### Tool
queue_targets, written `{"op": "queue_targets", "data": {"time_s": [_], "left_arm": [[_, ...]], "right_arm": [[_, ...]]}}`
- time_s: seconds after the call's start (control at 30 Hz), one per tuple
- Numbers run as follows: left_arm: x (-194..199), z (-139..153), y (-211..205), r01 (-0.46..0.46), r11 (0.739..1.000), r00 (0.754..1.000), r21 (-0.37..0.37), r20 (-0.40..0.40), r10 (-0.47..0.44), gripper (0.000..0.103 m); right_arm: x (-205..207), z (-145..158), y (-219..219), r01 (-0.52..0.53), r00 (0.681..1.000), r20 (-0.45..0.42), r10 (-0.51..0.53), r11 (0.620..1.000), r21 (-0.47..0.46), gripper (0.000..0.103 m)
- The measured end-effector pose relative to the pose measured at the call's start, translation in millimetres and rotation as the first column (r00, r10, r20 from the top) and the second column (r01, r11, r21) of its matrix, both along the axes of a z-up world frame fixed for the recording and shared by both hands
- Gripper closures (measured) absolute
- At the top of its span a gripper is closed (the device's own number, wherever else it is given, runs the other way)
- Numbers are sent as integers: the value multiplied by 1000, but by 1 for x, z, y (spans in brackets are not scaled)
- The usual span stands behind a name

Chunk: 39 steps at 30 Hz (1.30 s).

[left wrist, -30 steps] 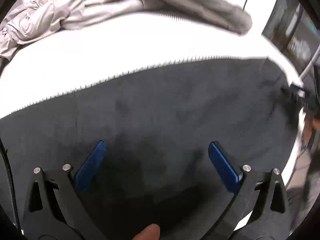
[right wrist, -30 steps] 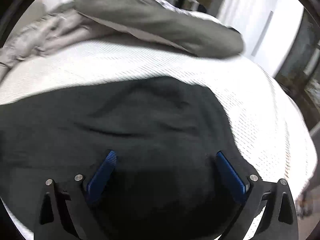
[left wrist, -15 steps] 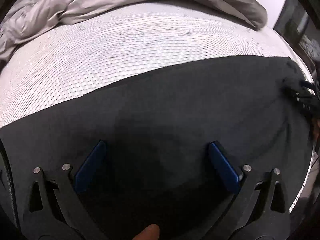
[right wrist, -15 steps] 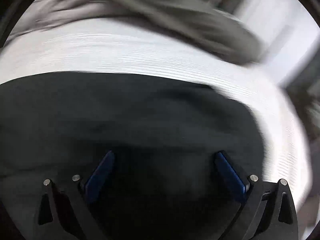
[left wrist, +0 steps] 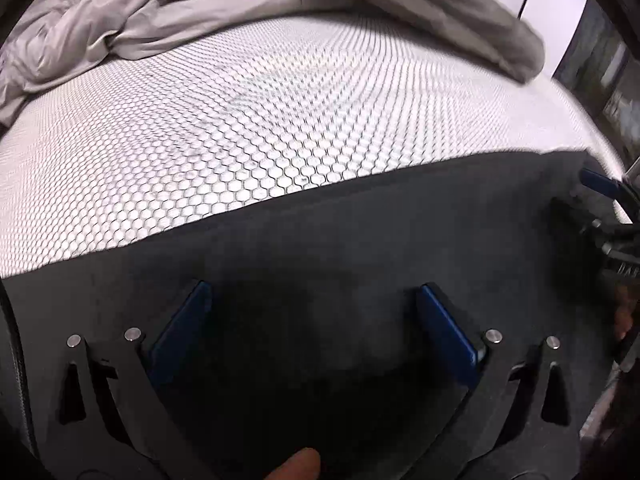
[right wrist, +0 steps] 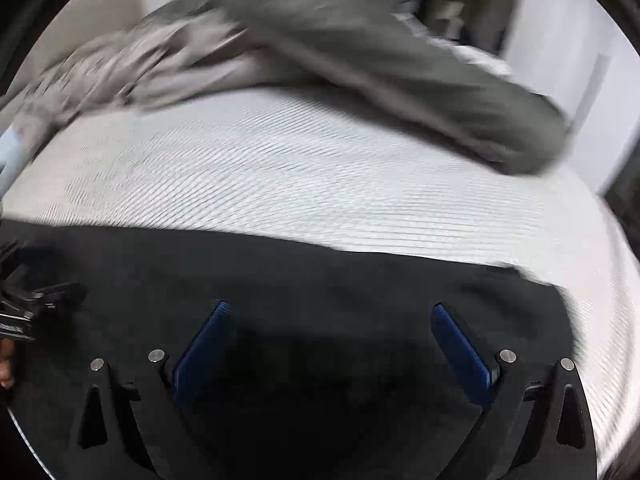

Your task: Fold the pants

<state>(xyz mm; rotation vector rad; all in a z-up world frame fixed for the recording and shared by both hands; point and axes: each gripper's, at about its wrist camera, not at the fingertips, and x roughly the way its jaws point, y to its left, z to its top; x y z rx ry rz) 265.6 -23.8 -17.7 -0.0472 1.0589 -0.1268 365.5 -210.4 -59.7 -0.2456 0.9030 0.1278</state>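
Dark pants point(left wrist: 360, 240) lie flat along the near edge of a white honeycomb-patterned bed point(left wrist: 260, 128); their far edge runs straight across both views. My left gripper point(left wrist: 312, 292) hovers open just above the dark cloth, nothing between its blue pads. The right gripper point(left wrist: 600, 208) shows at the right edge of the left wrist view, over the cloth's end. In the right wrist view the pants point(right wrist: 320, 276) fill the lower half, and my right gripper point(right wrist: 332, 312) is open above them. The left gripper point(right wrist: 24, 300) appears at that view's left edge.
A crumpled grey blanket point(left wrist: 140, 20) is heaped along the far side of the bed, its long fold point(right wrist: 400, 72) reaching to the right. A fingertip point(left wrist: 298, 464) shows at the bottom of the left wrist view. Dark furniture stands beyond the bed's right side.
Both grippers have drawn back toward the near edge, so more white bed shows beyond the pants. The cloth's far edge now lies straighter and flatter. Both stayed open.
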Motion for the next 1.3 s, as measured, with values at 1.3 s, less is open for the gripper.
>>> {"op": "queue_targets", "data": {"time_s": [1.3], "left_arm": [[-49, -14, 82, -45, 997, 999, 61, -6, 46, 0]], "right_arm": [[-114, -6, 116, -226, 970, -97, 223, 974, -16, 1]]}}
